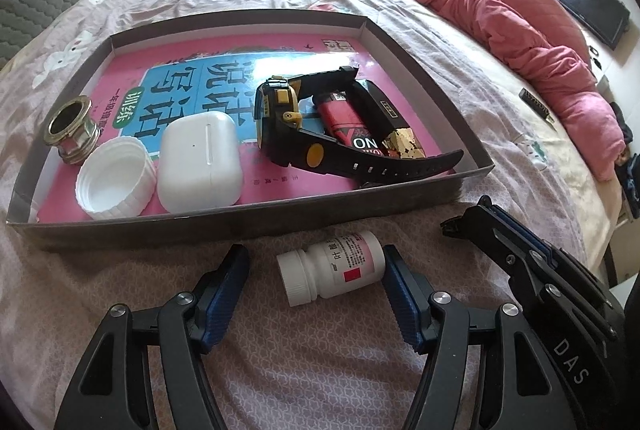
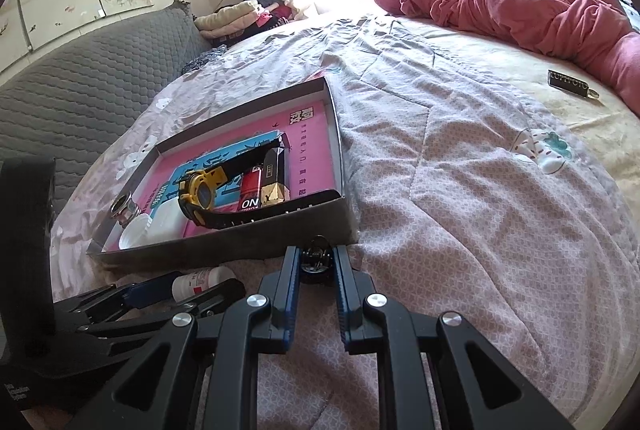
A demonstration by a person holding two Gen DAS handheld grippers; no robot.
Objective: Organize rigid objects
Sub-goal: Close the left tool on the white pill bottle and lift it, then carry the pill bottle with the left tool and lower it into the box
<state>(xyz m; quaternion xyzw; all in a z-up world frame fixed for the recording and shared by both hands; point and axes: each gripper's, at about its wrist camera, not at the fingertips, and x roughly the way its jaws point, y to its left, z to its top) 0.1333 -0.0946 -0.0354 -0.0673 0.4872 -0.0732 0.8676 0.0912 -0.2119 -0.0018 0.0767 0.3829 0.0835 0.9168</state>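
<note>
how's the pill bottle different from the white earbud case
The pill bottle lies on its side on the bedspread outside the tray, between the pads of the left tool; the earbud case rests inside the tray. The pill bottle is a cylinder with a ribbed cap and a pink and red label; the earbud case is a plain, rounded block. Both are white plastic.

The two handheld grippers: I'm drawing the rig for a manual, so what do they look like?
Both look alike. The left tool has matte black linkage arms joined by round silver pivot screws, ending in two flat fingers faced with blue, cross-hatch textured pads. The right tool has the same black arms, silver screws and blue pads; its side carries white "DAS" lettering, seen in the left wrist view. No cables or sleeves show.
</note>
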